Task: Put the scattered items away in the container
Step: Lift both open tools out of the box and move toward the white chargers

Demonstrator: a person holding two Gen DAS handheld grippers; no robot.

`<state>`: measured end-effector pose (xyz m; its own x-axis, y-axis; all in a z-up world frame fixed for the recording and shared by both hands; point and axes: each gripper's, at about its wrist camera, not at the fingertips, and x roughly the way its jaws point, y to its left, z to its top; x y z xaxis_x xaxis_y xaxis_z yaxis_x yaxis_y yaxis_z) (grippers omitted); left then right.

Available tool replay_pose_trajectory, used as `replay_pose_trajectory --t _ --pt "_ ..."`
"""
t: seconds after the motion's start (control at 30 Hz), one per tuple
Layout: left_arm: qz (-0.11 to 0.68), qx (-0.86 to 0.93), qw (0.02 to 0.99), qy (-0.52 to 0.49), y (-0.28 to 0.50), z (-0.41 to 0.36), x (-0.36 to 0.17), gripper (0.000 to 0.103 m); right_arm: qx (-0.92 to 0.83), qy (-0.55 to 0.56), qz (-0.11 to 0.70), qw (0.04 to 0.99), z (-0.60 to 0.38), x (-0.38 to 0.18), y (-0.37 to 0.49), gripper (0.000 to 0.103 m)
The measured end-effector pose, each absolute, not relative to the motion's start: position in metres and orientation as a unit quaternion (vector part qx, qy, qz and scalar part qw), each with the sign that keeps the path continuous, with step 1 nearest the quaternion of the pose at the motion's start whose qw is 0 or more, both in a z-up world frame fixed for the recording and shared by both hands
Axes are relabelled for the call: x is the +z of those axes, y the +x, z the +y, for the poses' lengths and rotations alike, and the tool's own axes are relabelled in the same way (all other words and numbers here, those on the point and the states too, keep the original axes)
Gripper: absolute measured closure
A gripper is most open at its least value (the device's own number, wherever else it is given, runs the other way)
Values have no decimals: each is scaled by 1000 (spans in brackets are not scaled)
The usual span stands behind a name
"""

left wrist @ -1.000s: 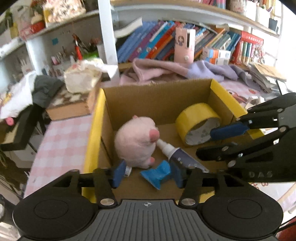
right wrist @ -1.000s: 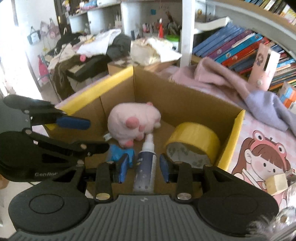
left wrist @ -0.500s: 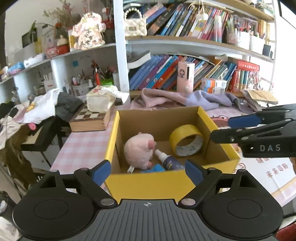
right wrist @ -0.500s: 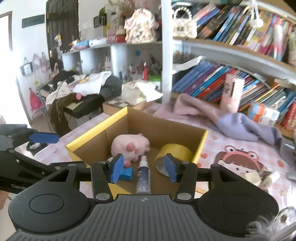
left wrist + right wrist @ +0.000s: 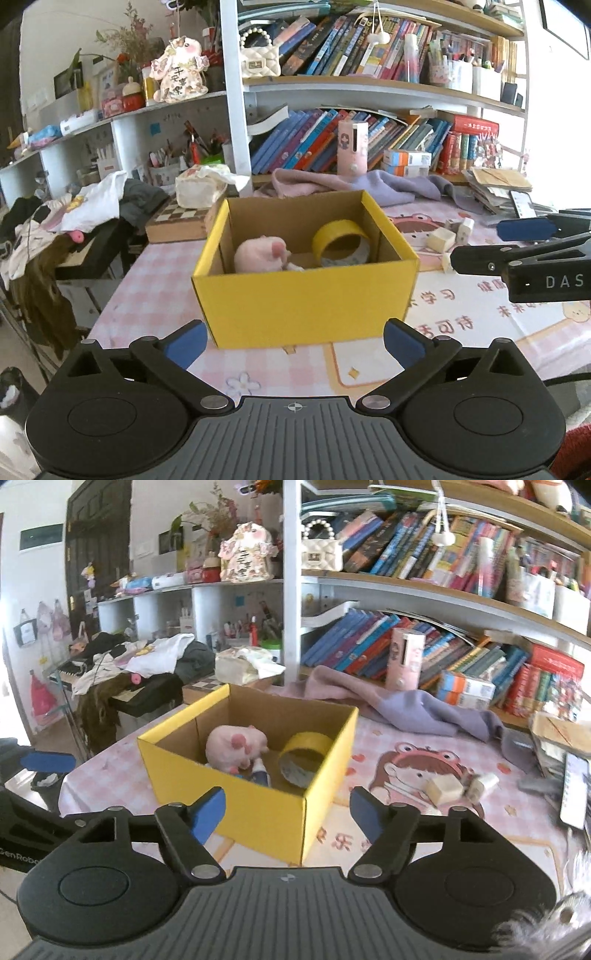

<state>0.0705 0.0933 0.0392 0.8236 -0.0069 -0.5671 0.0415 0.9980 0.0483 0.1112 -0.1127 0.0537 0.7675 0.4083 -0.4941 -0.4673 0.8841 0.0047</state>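
The yellow cardboard box (image 5: pixel 306 302) (image 5: pixel 255 812) stands on the pink checked tablecloth. Inside lie a pink plush toy (image 5: pixel 260 254) (image 5: pixel 234 747), a yellow tape roll (image 5: pixel 341 240) (image 5: pixel 303 753) and a small bottle (image 5: pixel 260 773). My left gripper (image 5: pixel 293 343) is open and empty, held back in front of the box. My right gripper (image 5: pixel 288 812) is open and empty, also in front of the box; it shows in the left wrist view (image 5: pixel 517 243) to the right of the box.
Small white blocks (image 5: pixel 441 788) (image 5: pixel 441 238) lie on the mat right of the box. A purple cloth (image 5: pixel 406 709), a chessboard box (image 5: pixel 177 219), a tissue pack (image 5: pixel 199 188) and bookshelves stand behind. A phone (image 5: pixel 572 794) lies far right. Clothes pile at the left.
Both grippers pulled back out of the box and up, and both opened wider. The bottle, plush, tape and blue item stayed in the box.
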Motion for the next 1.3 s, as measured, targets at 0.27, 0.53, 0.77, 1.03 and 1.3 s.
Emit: replay_pose_trajectory --t 0.27,0.53,0.77,1.03,1.3 --pt "293 -22 956 21 43 72 32 0 191 -78 226 952 -130 44 68 10" --pt "315 -71 945 46 36 41 21 0 152 -80 234 957 -154 38 44 7" --pt "317 -125 938 67 36 10 14 0 104 -64 267 956 -182 27 33 6" --pt "318 -159 932 69 44 -16 12 0 53 -60 277 957 -214 24 25 5" --pt "315 -192 926 85 62 -49 12 0 29 -58 285 956 -242 24 31 4"
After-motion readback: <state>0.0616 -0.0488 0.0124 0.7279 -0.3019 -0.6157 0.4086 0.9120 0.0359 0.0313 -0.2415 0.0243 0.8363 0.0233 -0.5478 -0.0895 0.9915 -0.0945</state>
